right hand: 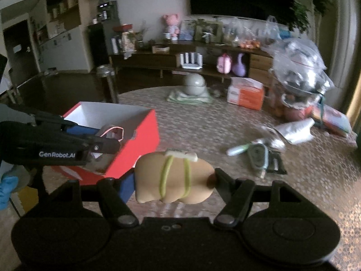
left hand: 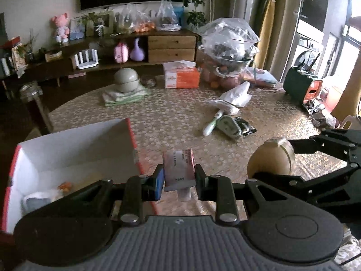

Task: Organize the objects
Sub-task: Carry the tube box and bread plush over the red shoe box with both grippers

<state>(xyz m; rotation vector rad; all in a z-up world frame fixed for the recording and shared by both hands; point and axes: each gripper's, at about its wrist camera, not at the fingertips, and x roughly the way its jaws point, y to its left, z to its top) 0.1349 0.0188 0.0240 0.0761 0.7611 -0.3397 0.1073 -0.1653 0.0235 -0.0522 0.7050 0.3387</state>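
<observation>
The left gripper [left hand: 179, 176] has its jaws clenched on a small pink and white packet [left hand: 178, 166], which stands upright between the two pads with printed text on its face. Left of these jaws, just beside them, is the red box [left hand: 133, 140] with white inner walls; its top is open and some small items lie on its bottom, too blurred to name. The packet is not inside the box; it is next to the box's right wall.

The right gripper [right hand: 174, 180] has its jaws grasping a tan rounded object [right hand: 173, 178] with two yellow-green bands around it and a pale clip on top. The jaws stand fairly wide because the object fills the gap between them. In the left wrist view the same tan object [left hand: 269, 158] shows to the right of the left jaws, held above the patterned surface [left hand: 171, 117].

Ahead of both jaws and to the right, well apart from them, a white and green tube [left hand: 212, 124], a grey-green case [left hand: 229, 125] and a dark flat packet [left hand: 246, 127] lie together on the surface. Farther ahead are an orange tissue box [left hand: 181, 76], a stack of grey bowls [left hand: 126, 80] on folded cloth, and a clear plastic bag [left hand: 227, 43] full of things.
</observation>
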